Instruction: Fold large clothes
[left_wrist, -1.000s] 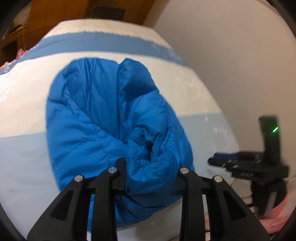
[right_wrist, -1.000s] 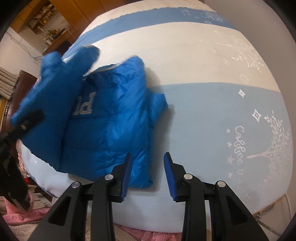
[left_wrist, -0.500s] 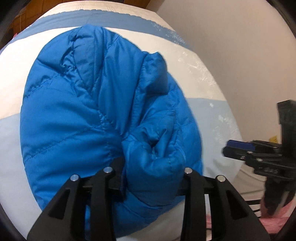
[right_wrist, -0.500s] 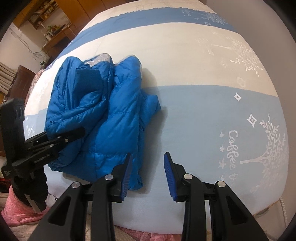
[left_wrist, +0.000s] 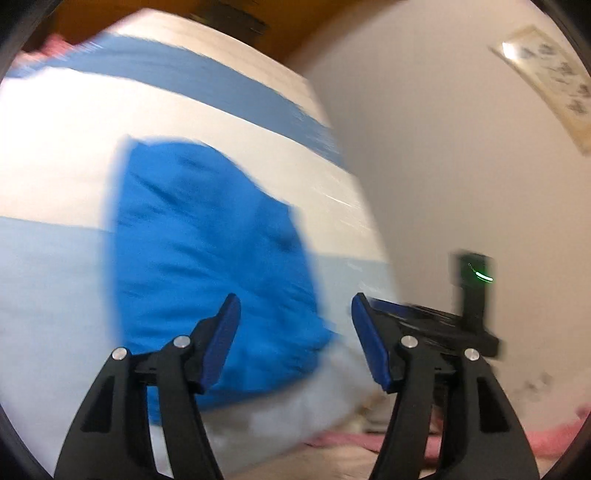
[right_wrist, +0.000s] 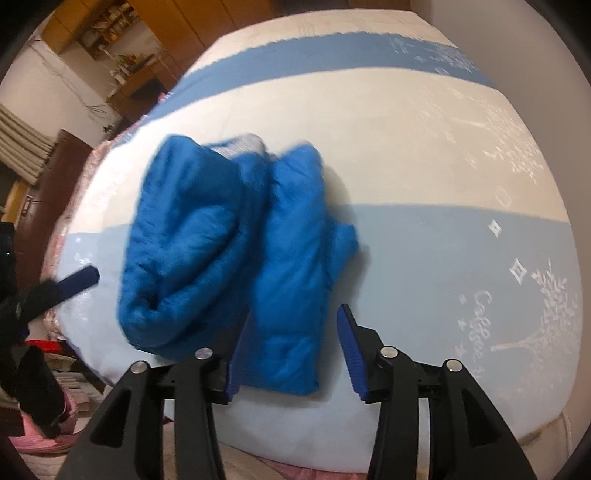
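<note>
A blue puffer jacket (right_wrist: 236, 243) lies folded on the bed, near its front edge. It also shows, blurred, in the left wrist view (left_wrist: 207, 258). My left gripper (left_wrist: 295, 325) is open and empty, just in front of the jacket's near edge. It shows at the left edge of the right wrist view (right_wrist: 70, 282). My right gripper (right_wrist: 291, 339) is open and empty, its fingers either side of the jacket's near end. It shows at the right of the left wrist view (left_wrist: 424, 321).
The bed (right_wrist: 424, 147) has a cover in white, pale blue and dark blue bands. A plain wall (left_wrist: 461, 147) stands to the right. Wooden furniture (right_wrist: 59, 170) and shelves stand to the left. Pink fabric (left_wrist: 443, 443) lies below the bed's front edge.
My left gripper has opened and let go of the jacket fold, then drawn back. The fold now lies on the jacket. The right gripper stays open.
</note>
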